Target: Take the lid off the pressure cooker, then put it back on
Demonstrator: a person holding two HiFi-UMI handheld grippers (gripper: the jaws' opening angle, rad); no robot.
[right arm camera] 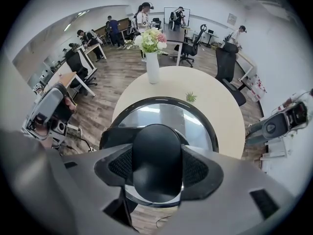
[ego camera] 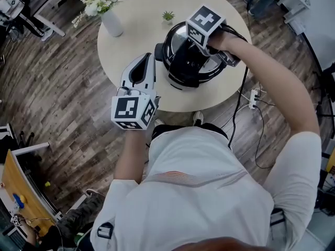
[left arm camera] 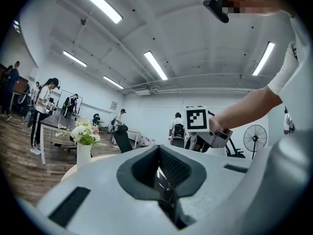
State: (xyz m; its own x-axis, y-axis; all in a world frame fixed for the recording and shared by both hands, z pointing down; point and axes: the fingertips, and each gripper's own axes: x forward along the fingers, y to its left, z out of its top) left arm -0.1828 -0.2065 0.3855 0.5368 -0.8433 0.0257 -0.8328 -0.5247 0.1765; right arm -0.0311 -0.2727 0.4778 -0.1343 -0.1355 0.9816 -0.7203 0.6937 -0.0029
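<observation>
The black pressure cooker [ego camera: 183,69] stands on the round table [ego camera: 138,14], near its front edge. Its lid [right arm camera: 166,114], shiny with a black rim, lies over the pot. My right gripper [right arm camera: 157,166] points almost straight down, shut on the lid's black knob [right arm camera: 156,153], which fills the gap between the pads. In the head view that gripper [ego camera: 196,48] sits over the cooker's middle, its jaws hidden under the marker cube. My left gripper [ego camera: 148,57] is held level at the table's edge, left of the cooker, shut with nothing in it [left arm camera: 164,182].
A white vase of flowers [ego camera: 111,21] stands at the table's left and a small green plant [ego camera: 168,16] behind the cooker. A power strip [ego camera: 255,95] and cables lie on the wooden floor to the right. Desks, chairs and people are further off.
</observation>
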